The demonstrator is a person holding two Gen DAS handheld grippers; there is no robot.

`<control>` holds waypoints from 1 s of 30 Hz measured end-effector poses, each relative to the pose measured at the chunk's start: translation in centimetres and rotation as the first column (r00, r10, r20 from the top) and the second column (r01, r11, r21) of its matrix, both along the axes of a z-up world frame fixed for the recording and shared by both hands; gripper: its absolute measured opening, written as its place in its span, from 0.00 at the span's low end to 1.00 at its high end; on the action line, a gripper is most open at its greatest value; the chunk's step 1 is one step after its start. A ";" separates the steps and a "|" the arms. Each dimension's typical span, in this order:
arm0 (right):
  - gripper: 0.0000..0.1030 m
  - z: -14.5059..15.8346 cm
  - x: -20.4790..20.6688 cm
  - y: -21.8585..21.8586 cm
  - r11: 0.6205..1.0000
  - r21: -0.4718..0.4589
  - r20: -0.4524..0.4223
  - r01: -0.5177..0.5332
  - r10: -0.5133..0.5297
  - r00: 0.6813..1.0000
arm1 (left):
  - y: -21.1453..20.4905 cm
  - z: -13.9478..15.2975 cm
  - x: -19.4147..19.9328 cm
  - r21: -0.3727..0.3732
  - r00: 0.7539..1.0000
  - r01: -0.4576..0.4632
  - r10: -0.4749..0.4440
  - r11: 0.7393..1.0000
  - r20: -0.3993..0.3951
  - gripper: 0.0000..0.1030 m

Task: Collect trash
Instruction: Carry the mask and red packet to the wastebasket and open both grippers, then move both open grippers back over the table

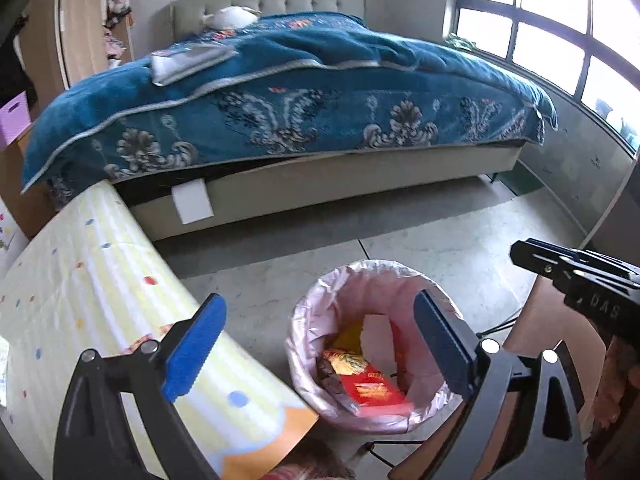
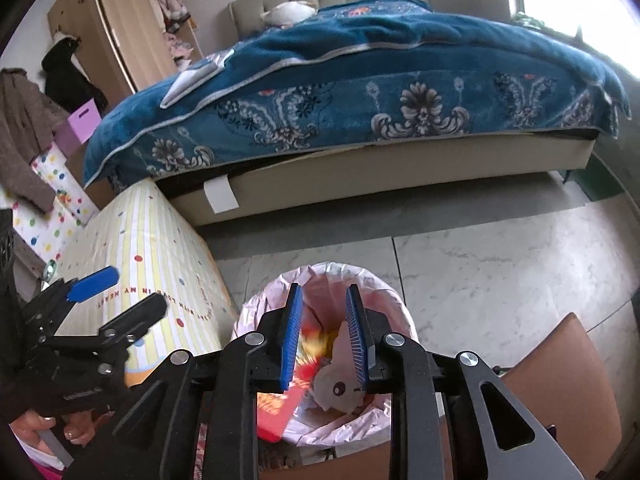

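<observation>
bin (image 1: pixel 370 420): round, pink-lined, on floor near bed (image 1: pixel 280 92) | trash (image 1: pixel 372 390): red-yellow wrappers inside | left claw (image 1: pixel 316 344): spread wide, empty | right claw (image 2: pixel 324 336): slightly parted over bin, gripping nothing

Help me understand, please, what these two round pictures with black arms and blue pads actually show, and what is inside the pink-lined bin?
There is no robot here: a person holds a two-finger tool in each hand, and a wide-angle camera on each tool looks along its fingers. One picture is from the left tool, the other from the right. The left gripper stands wide open and empty. The right gripper is slightly open above the bin, gripping nothing; blurred colourful trash shows between its fingers, seemingly dropping. The bin, lined with a pink bag, stands on the floor and holds a red packet and other wrappers. Behind are a bed and a striped, dotted tablecloth.
</observation>
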State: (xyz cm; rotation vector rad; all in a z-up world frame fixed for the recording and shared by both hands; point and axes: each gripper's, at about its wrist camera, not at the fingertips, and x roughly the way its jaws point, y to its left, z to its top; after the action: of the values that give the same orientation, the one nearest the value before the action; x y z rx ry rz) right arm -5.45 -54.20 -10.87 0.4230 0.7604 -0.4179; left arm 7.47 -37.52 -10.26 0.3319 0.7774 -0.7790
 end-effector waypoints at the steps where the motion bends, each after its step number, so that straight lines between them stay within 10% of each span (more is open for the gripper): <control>1: 0.24 0.3 -0.2 0.4 1.000 -0.004 0.008 -0.004 0.004 1.000 | 0.7 0.4 -0.1 -0.005 1.000 -0.012 0.012 1.000 0.005 0.89; 16: 0.30 3.6 1.7 8.6 0.975 -0.039 0.020 -0.219 0.220 0.975 | 14.8 4.3 -1.8 -0.031 0.965 -0.237 0.239 0.971 0.108 0.89; 30: 0.41 5.9 9.3 22.7 0.872 -0.137 -0.014 -0.469 0.472 0.882 | 33.0 4.6 1.3 -0.068 0.827 -0.548 0.552 0.834 0.105 0.93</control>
State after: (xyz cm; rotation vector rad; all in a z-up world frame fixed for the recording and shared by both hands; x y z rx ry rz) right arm 3.83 -31.48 -5.01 0.1010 0.7811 -0.0043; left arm 8.79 -4.55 -5.65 0.1061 0.6949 -0.2200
